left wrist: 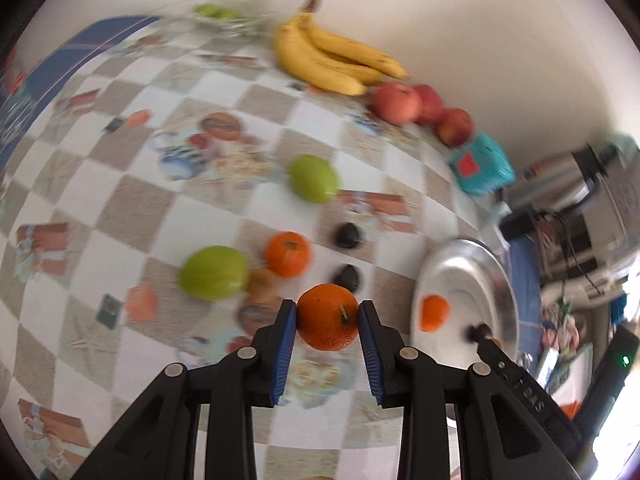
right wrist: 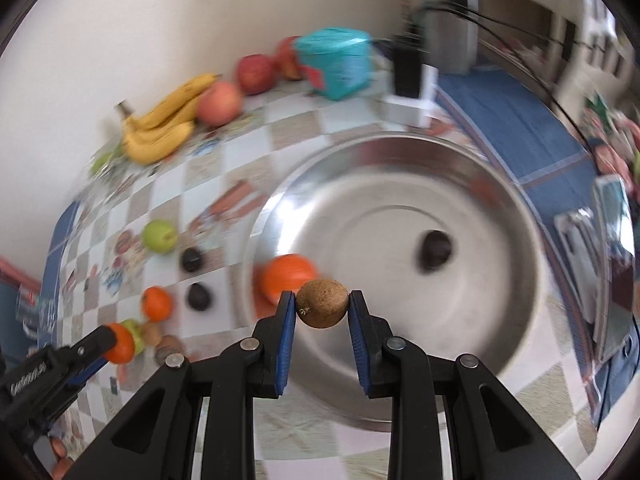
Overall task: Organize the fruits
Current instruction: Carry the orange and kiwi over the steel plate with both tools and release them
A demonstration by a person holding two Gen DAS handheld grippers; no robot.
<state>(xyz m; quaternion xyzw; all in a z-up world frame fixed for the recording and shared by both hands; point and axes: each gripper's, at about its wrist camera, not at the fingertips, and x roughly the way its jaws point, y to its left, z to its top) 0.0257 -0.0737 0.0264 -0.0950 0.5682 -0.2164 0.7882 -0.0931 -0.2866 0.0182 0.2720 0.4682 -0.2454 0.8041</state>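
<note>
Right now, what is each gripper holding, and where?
Left gripper pinches an orange across its sides; right gripper pinches a brown round fruit likewise.

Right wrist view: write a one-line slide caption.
Right gripper carries a round brown fruit above a steel bowl holding an orange and a dark fruit.

— Where am I working?
— My home, a dining corner: printed checked tablecloth (left wrist: 224,92), bananas (left wrist: 332,60) and apples (left wrist: 416,108) by the wall, a steel basin (right wrist: 400,152), cluttered household shelves (left wrist: 580,208) beside me.
</note>
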